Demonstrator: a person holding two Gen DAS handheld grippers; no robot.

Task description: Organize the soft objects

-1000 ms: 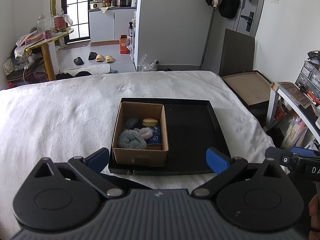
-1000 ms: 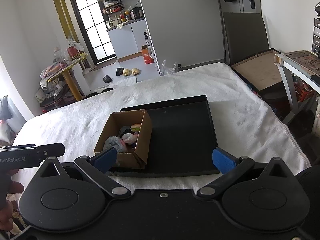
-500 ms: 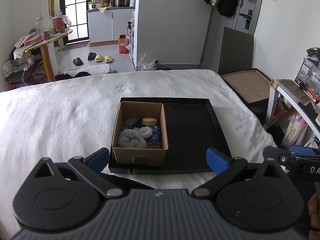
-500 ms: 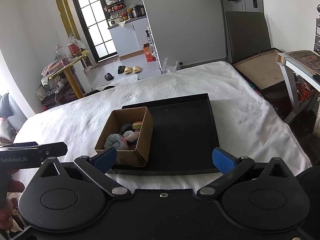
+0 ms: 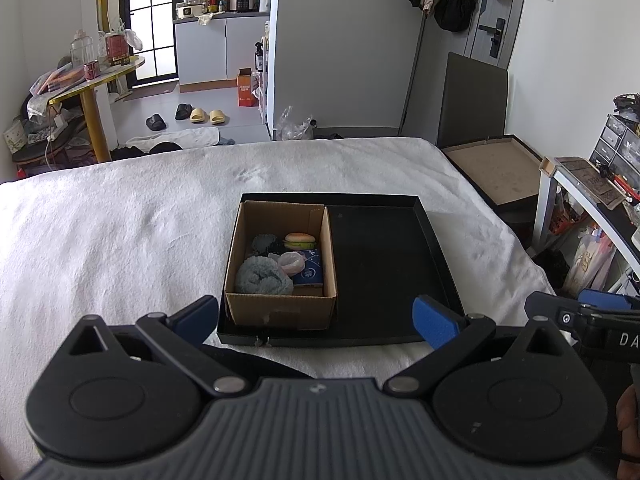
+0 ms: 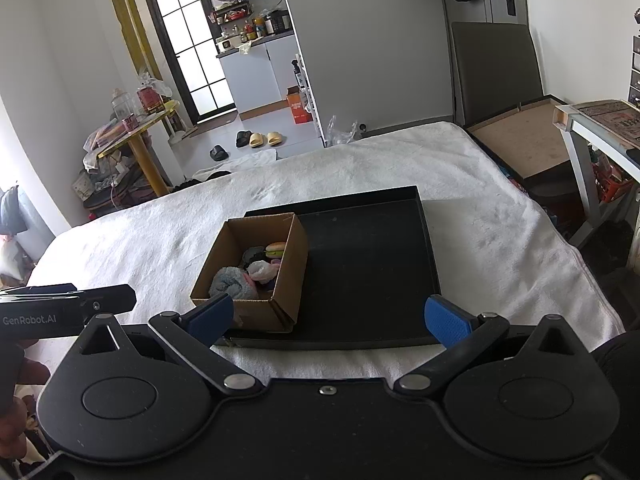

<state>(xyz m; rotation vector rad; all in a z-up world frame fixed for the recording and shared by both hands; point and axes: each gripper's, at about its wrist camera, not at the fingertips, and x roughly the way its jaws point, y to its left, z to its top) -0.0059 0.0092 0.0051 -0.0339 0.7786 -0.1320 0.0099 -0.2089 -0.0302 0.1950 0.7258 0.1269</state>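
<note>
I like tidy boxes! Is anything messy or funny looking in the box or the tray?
Nothing is spilled or broken. The cardboard box sits straight in the left part of the black tray, with the grey rolled cloth, toy burger and other soft things jumbled inside. The rest of the tray is bare. Both claws, left and right, hang open.

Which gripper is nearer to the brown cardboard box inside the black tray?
Left, I judge, though not by much. The left gripper faces the brown cardboard box almost straight on. The right gripper sits further to the box's right, facing the black tray. Both are open.
</note>
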